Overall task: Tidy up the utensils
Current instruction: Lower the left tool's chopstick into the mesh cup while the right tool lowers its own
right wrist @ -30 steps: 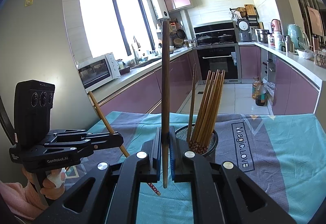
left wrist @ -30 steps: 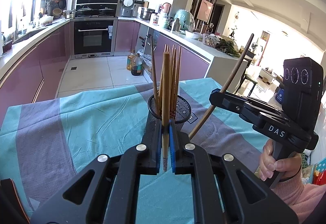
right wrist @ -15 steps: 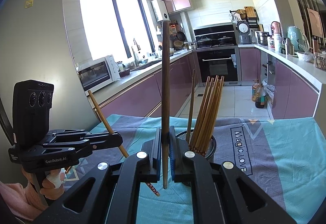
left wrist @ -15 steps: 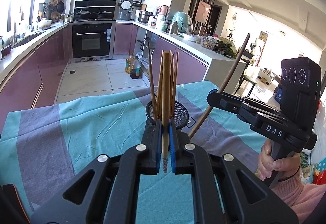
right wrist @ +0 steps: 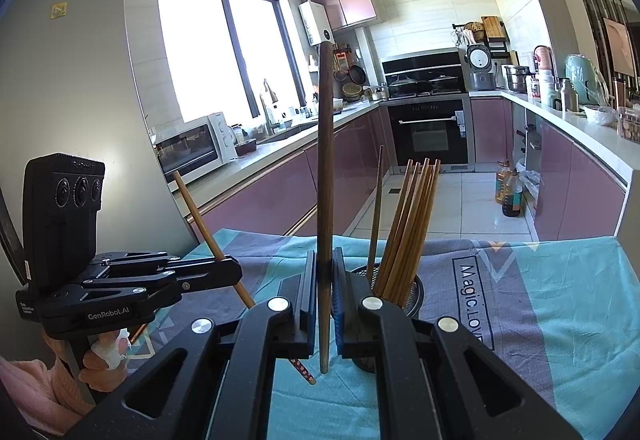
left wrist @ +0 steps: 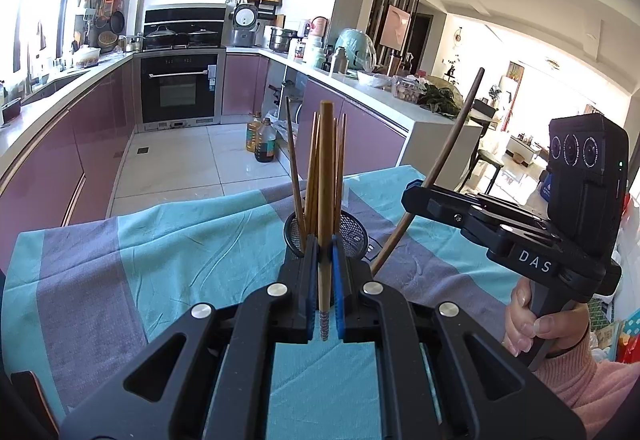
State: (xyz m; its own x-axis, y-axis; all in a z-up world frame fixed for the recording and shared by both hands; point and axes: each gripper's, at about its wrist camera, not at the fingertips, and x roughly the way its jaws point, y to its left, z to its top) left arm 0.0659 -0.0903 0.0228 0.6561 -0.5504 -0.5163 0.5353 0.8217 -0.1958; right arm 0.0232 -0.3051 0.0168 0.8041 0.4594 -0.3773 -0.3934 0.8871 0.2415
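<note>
A: Why upright? The left gripper [left wrist: 323, 280] is clamped on a pale chopstick [left wrist: 326, 200], the right gripper [right wrist: 323, 292] on a dark chopstick [right wrist: 325, 168].

B: Probably to drop them tip-down into the mesh holder [right wrist: 416, 292] just beyond, on the tablecloth [left wrist: 180, 252].

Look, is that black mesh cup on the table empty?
No, the black mesh cup already has a bunch of wooden chopsticks standing up in it.
</note>
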